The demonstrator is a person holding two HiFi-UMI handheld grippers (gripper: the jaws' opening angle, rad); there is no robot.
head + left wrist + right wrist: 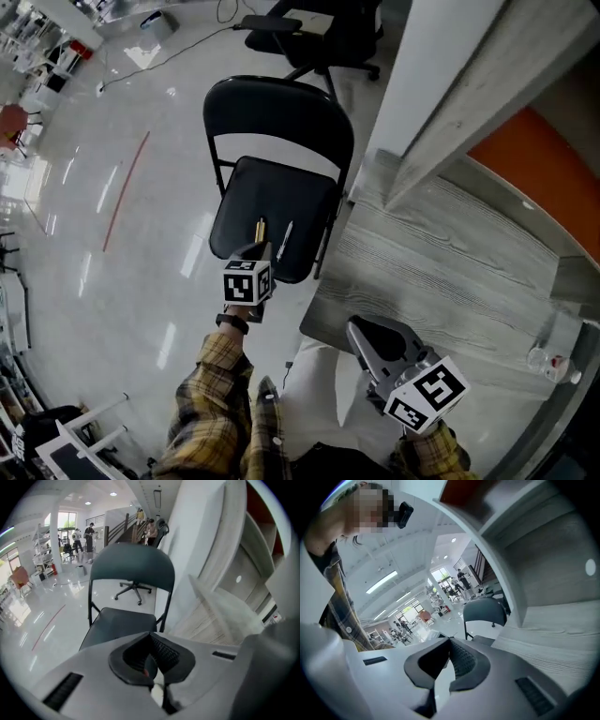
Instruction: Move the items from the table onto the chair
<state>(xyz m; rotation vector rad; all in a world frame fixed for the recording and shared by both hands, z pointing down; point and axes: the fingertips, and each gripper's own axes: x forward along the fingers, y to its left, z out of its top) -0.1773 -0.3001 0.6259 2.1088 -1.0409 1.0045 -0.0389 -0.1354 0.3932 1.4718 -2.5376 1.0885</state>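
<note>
— Since two things already lie on the black folding chair (246,192), how much of the job is done?

— A good part, I'd judge. A brass-coloured pen-like stick (261,228) and a silvery pen-like stick (284,240) rest side by side on the near half of the seat, close together but apart.

— And the tongs?

— Both clenched on nothing. The left tongs (255,253) hang just above the seat's near edge, beside the brass stick without touching it. The right tongs (361,333) hover over the near left corner of the worktop (441,262).

— Anything left on it?

— Its grey boards look bare, save what seems a small clear bottle (553,361) at the near right edge. If that counts, it is the last item, and the right tongs are well apart from it.
</note>
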